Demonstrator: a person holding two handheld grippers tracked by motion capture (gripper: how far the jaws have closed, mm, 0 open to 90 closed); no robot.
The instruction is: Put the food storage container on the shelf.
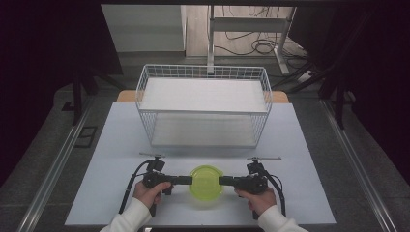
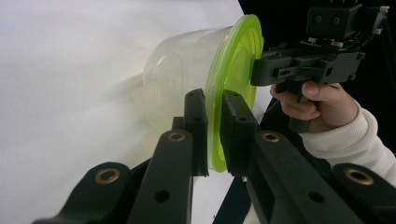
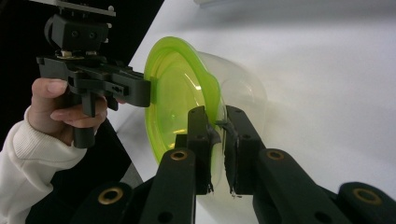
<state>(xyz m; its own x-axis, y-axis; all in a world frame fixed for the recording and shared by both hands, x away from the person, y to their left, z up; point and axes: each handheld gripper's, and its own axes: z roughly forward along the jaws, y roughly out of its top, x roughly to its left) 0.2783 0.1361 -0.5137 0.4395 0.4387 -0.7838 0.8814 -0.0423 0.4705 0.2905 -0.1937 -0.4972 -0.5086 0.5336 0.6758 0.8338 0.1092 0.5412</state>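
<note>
container point(image 1: 206, 182) first: a clear, round plastic tub point(image 2: 180, 88) with a translucent lime-green lid point(image 2: 233, 70) seated on it, the lid's rim flaring wider than the tub's wall. you see it lid-up in the high view, on the pale desk point(image 1: 111, 145) between your two hands and on the near side of the wire basket point(image 1: 203, 104).

your left tool point(image 2: 213, 130) is clenched on the lid's rim: in the left gripper view the green edge runs between its two black jaws, one jaw on the tub side and one on the lid's top side. your right tool point(image 3: 219, 140) grips the opposite edge of the same lid, its jaws pressed close with the rim between them. each tool also appears across the container in the other's view, held by your left hand point(image 3: 65, 112) and your right hand point(image 2: 322, 100), both in white sleeves.

around it: the white wire basket stands behind the container, well apart from it, with an upper shelf point(image 1: 203, 94) and a floor lined in white. nothing lies on the desk between container and basket. beyond the basket's far side there is a metal frame point(image 1: 251, 29) and loose cables on the floor point(image 1: 263, 46).
</note>
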